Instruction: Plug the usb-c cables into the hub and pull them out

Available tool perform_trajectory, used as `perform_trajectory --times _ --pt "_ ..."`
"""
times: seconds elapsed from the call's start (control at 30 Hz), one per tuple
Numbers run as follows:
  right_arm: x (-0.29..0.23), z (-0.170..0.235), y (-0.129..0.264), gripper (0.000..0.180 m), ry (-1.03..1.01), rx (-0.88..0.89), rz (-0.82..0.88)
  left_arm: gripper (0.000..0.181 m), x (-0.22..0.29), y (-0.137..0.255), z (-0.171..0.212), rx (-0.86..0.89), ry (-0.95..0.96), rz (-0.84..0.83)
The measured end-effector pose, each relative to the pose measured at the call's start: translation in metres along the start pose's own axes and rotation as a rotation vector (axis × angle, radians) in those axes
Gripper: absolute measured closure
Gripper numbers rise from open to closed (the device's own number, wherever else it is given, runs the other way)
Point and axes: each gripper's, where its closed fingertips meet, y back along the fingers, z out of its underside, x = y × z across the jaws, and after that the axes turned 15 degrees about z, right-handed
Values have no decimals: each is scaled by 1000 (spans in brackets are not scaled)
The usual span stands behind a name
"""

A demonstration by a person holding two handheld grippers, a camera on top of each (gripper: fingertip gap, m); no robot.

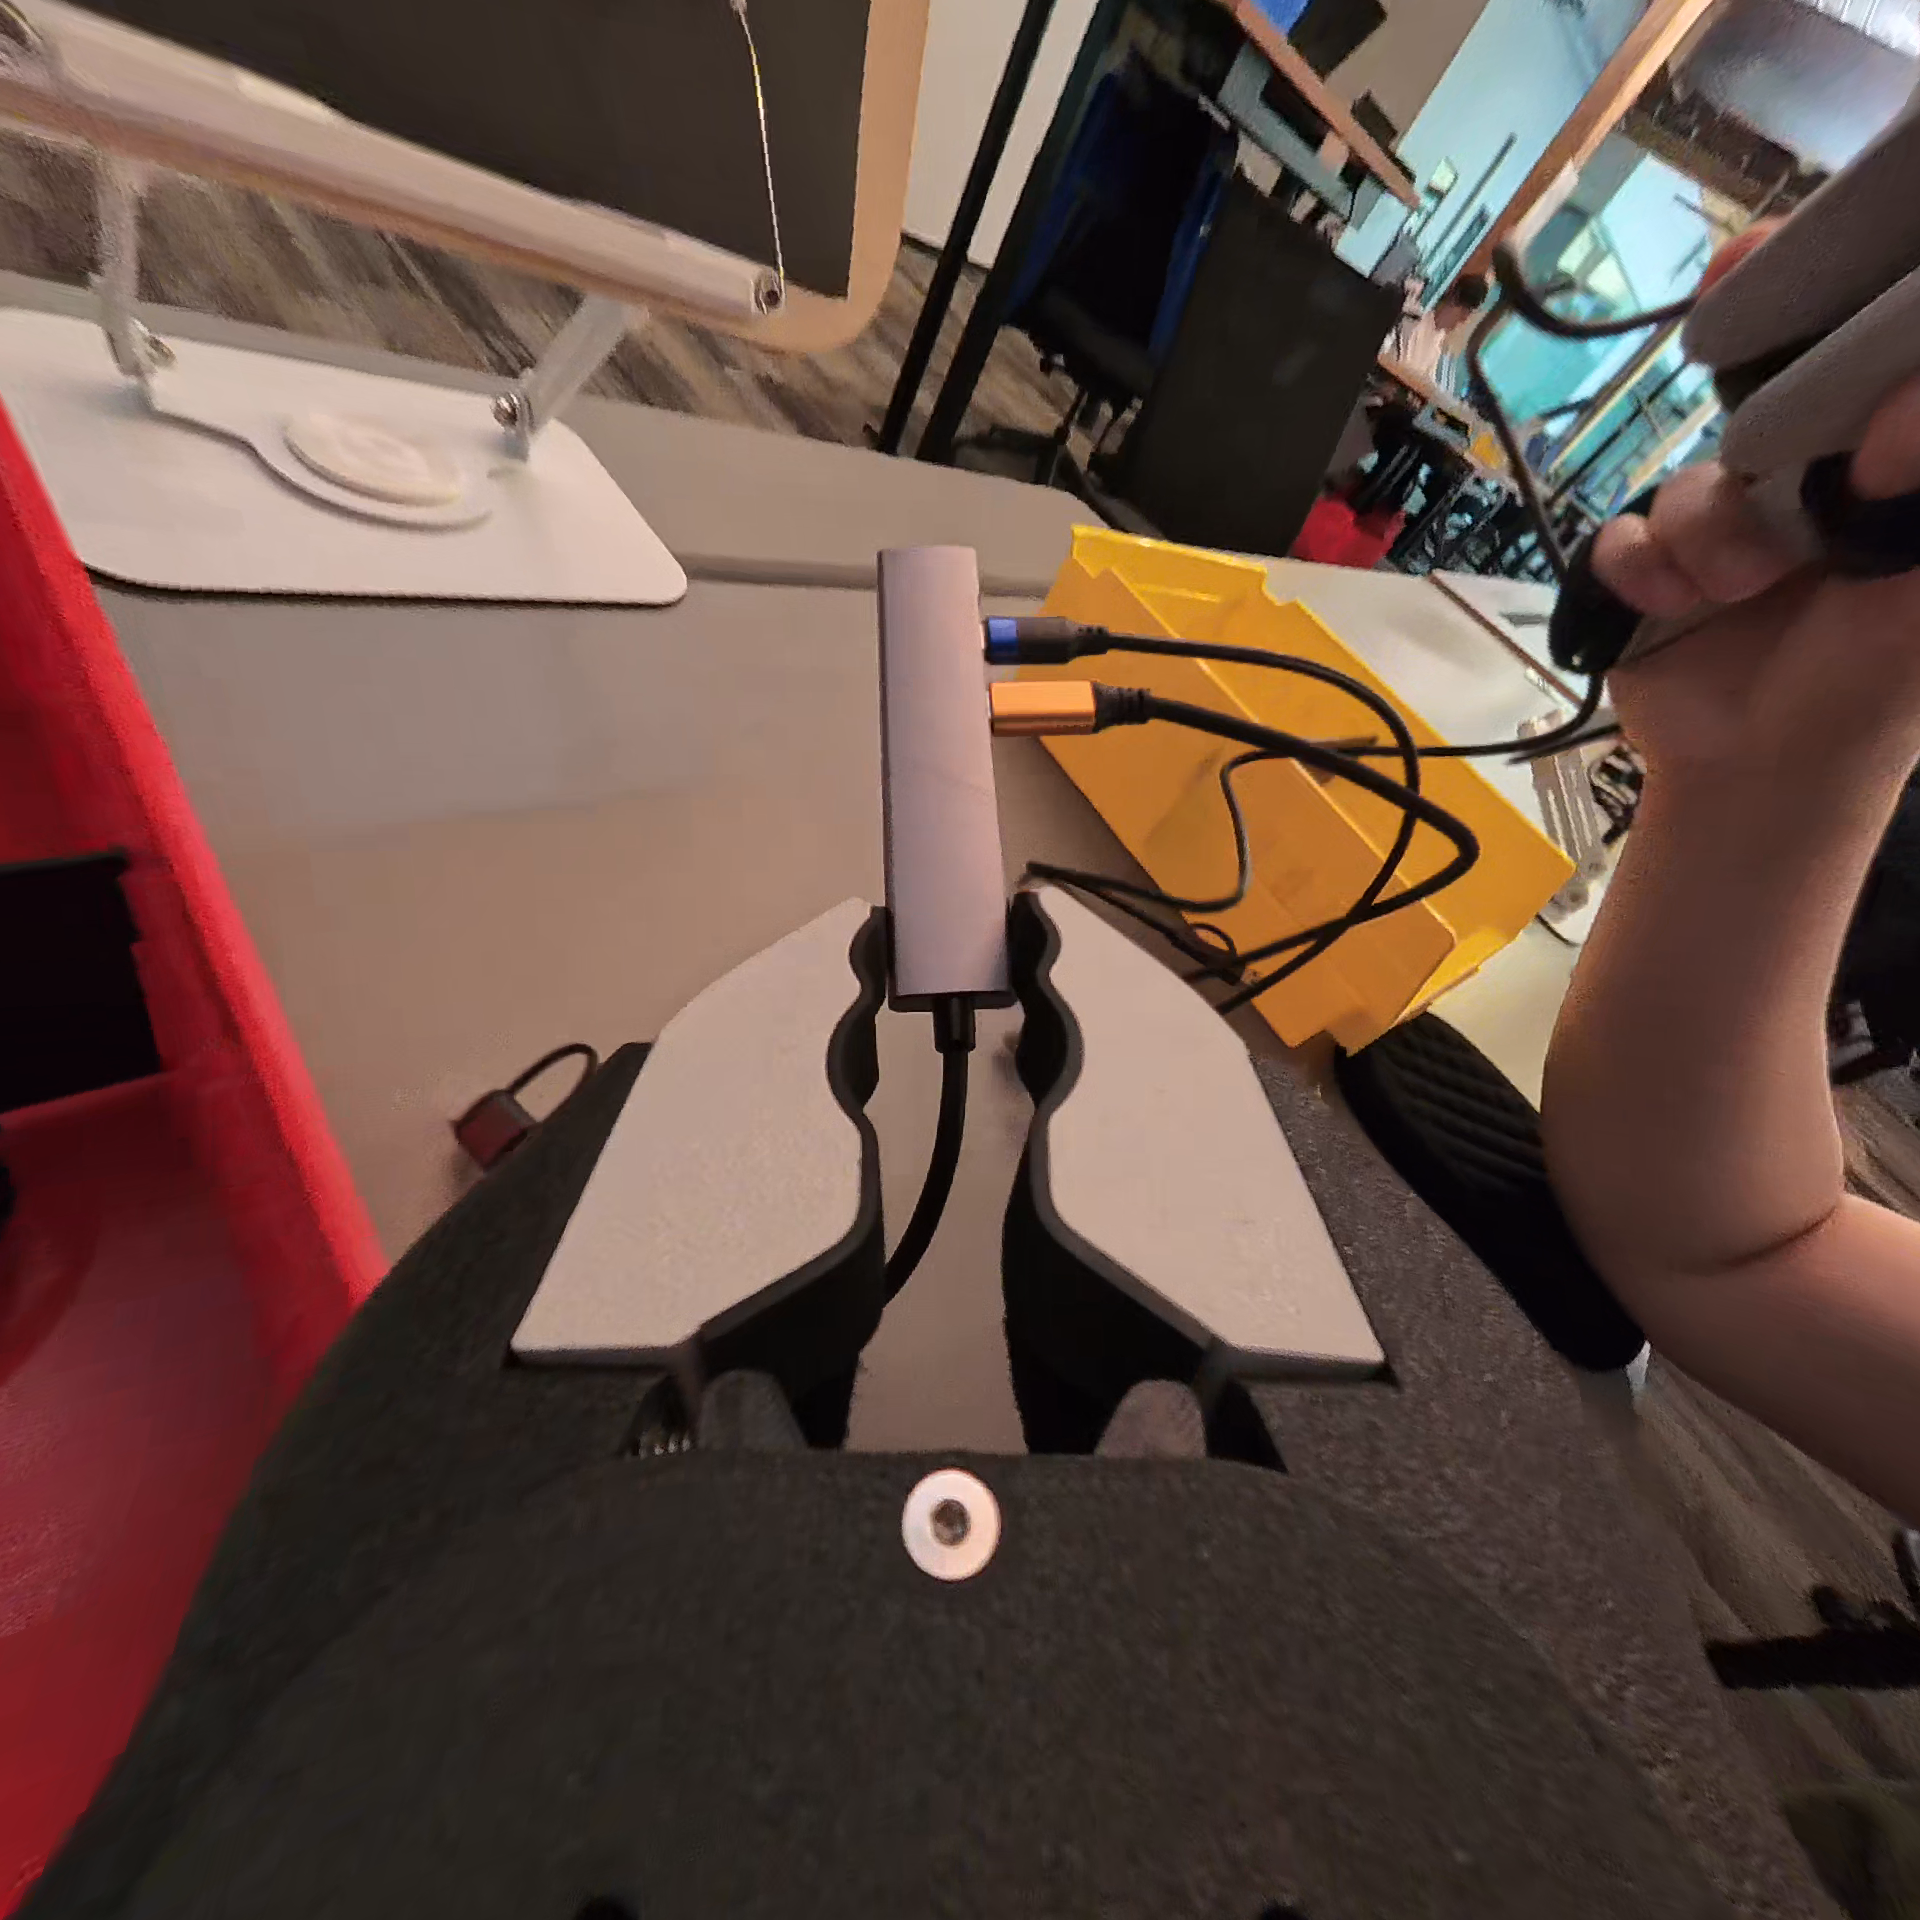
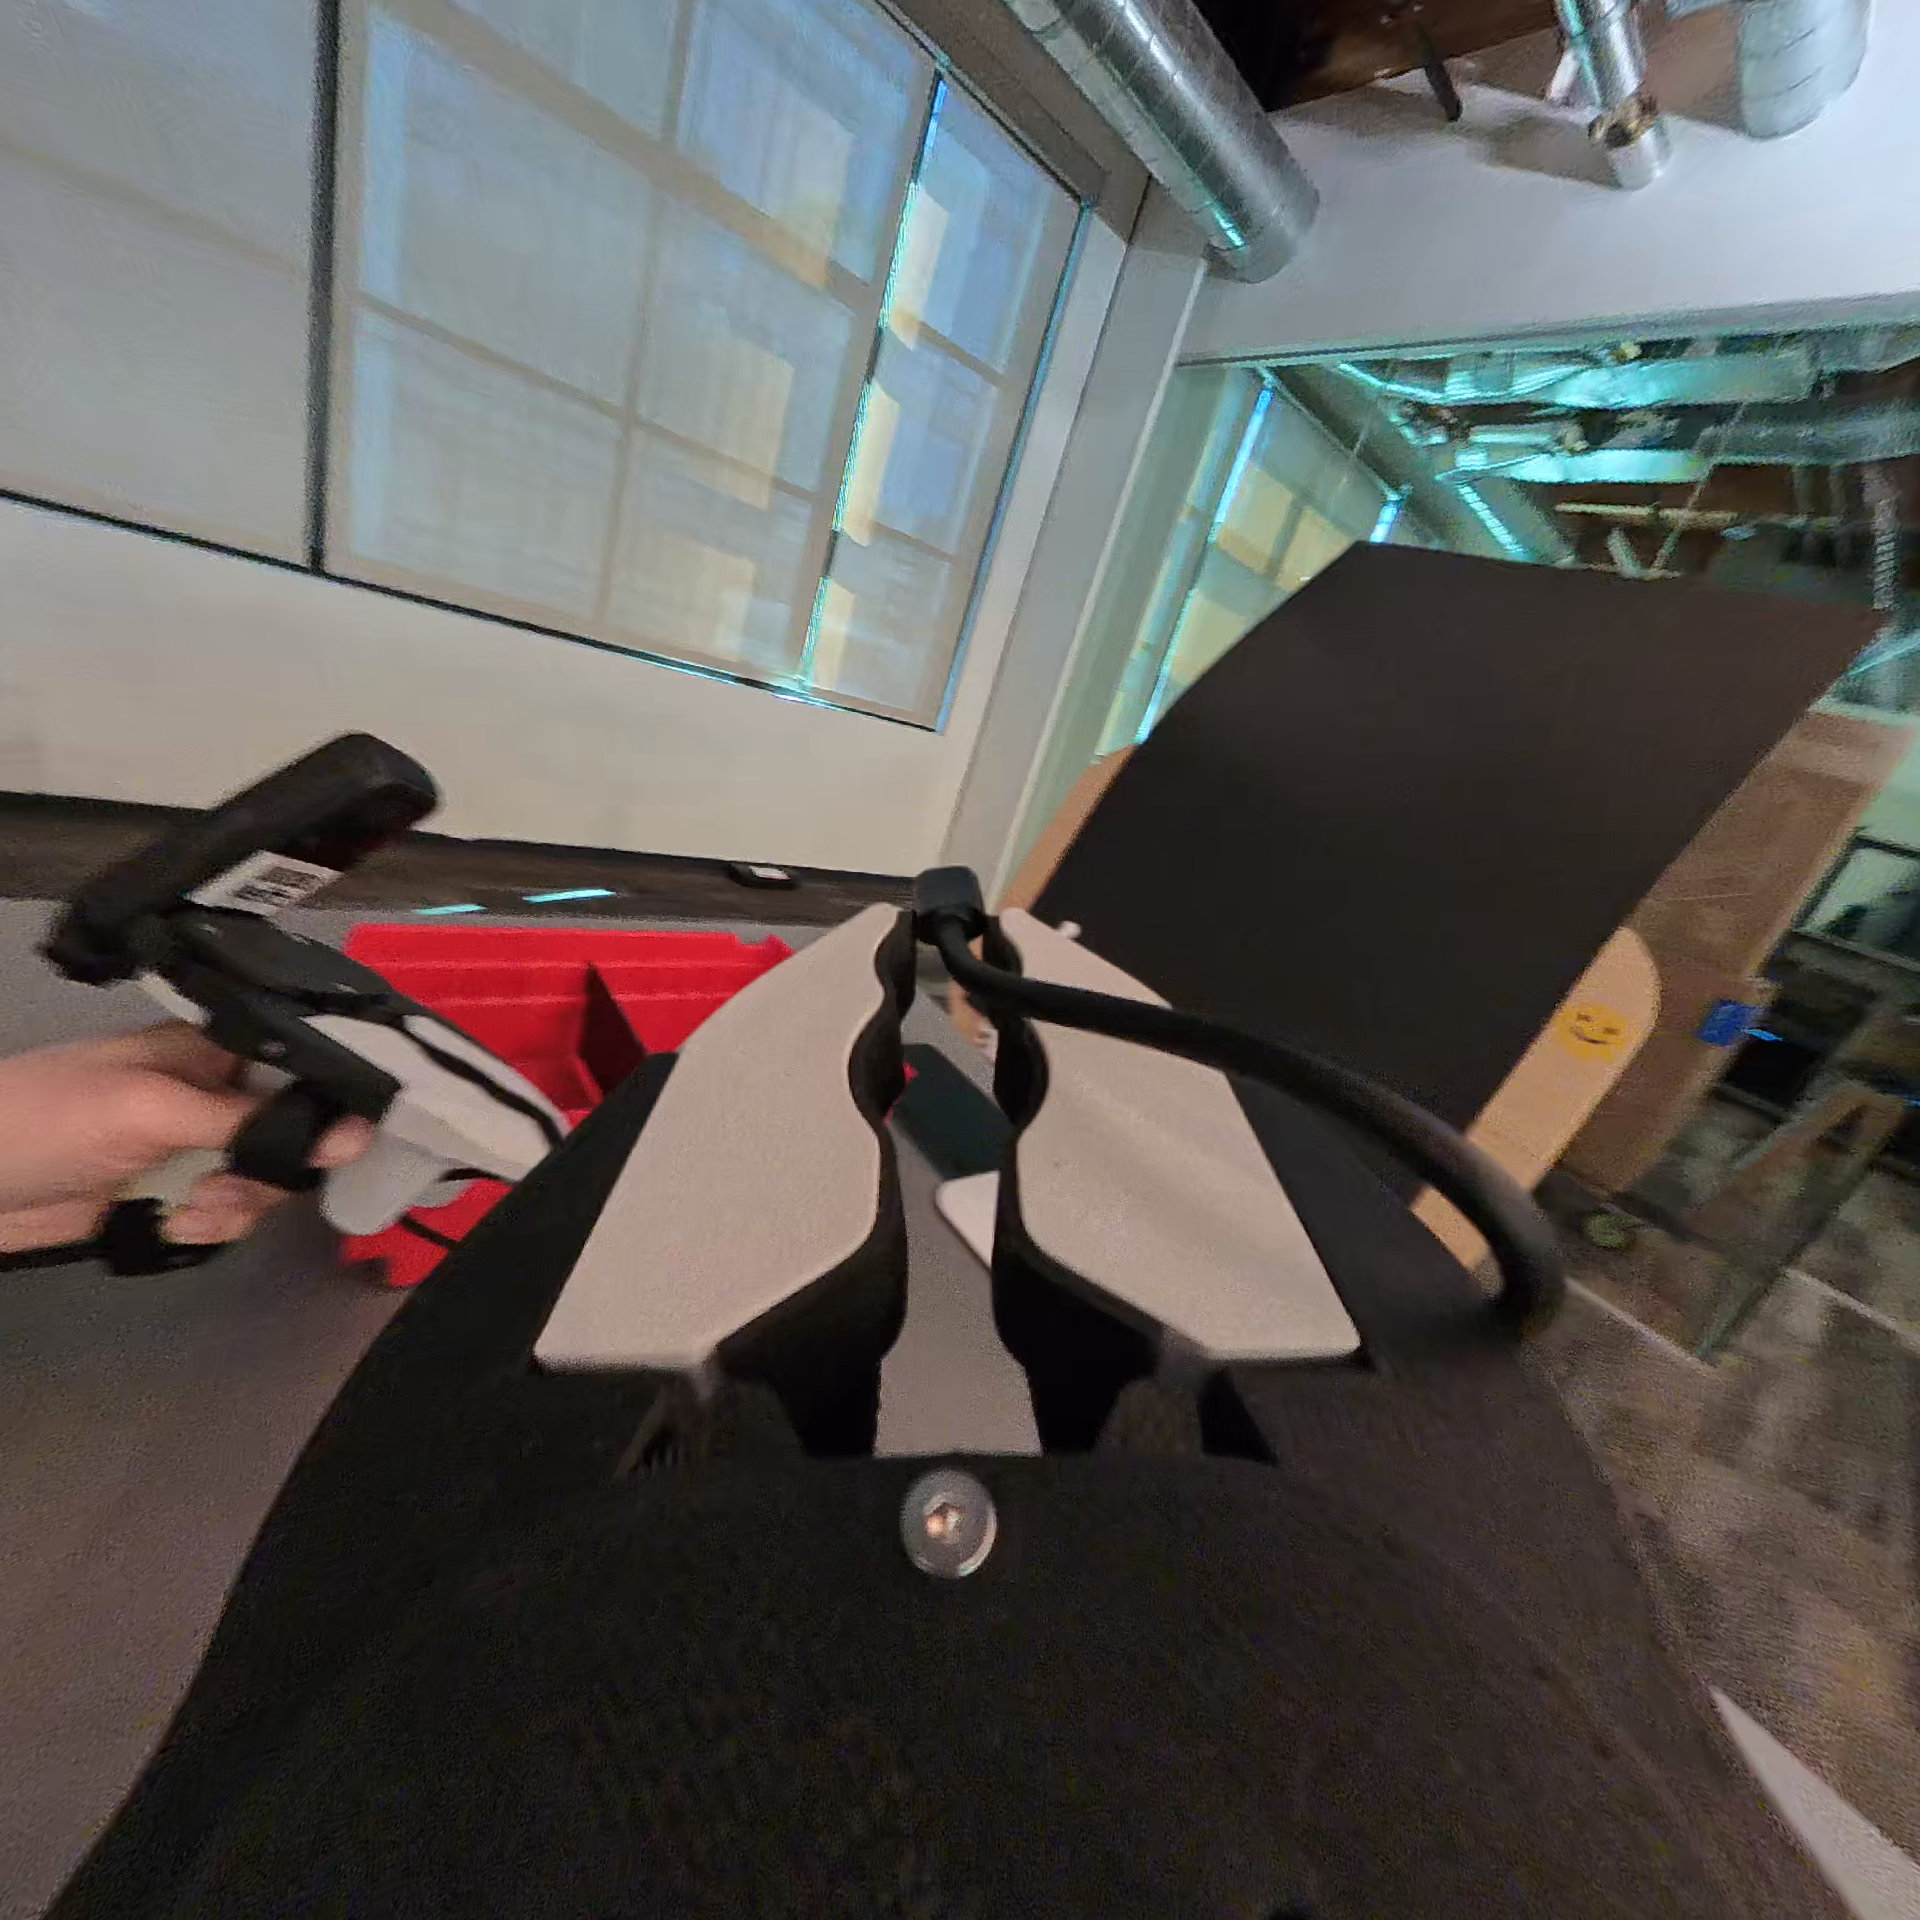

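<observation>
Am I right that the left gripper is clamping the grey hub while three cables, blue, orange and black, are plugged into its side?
Not quite: the left wrist view shows two side plugs in the slim grey metal hub, the blue-collared plug and orange-collared plug. The left gripper does clamp it.

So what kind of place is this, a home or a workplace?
Likely a workplace, a lab or workshop: exposed metal ducts overhead, workbenches behind, and yellow and red parts bins on the grey table.

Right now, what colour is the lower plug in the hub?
Orange, on a black cable: the lower plug in the hub. Left wrist view shows it best.
</observation>
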Motion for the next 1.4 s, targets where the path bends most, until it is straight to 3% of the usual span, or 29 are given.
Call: perform_trajectory --times 0.17,0.33,0.53,0.8,0.93,1.0,1.17,1.27,1.4 --pt "-76 -12 5 167 -46 -29 -134 159 -6 7 -12 62 35 -28" --pt "-136 46 -14 167 -87 -131 -140 159 -11 12 -22 117 52 -53" --pt "-150 113 -28 167 34 -202 -77 158 -22 20 -23 120 13 -161" --pt "-153 149 -31 167 269 -179 -17 158 -30 21 -28 182 18 -195" --pt "-149 160 -32 167 124 -257 -28 159 -28 17 -28 200 15 -188" --pt "-145 158 -33 167 50 -260 -26 159 -29 19 -30 222 18 -192" --pt "-126 133 -33 167 120 -155 42 159 -28 33 -43 319 44 -162" --pt "-106 98 -30 167 126 -47 86 159 -30 41 -45 363 72 -138" --pt "-78 68 -28 167 119 -69 86 159 -31 43 -45 395 80 -112"
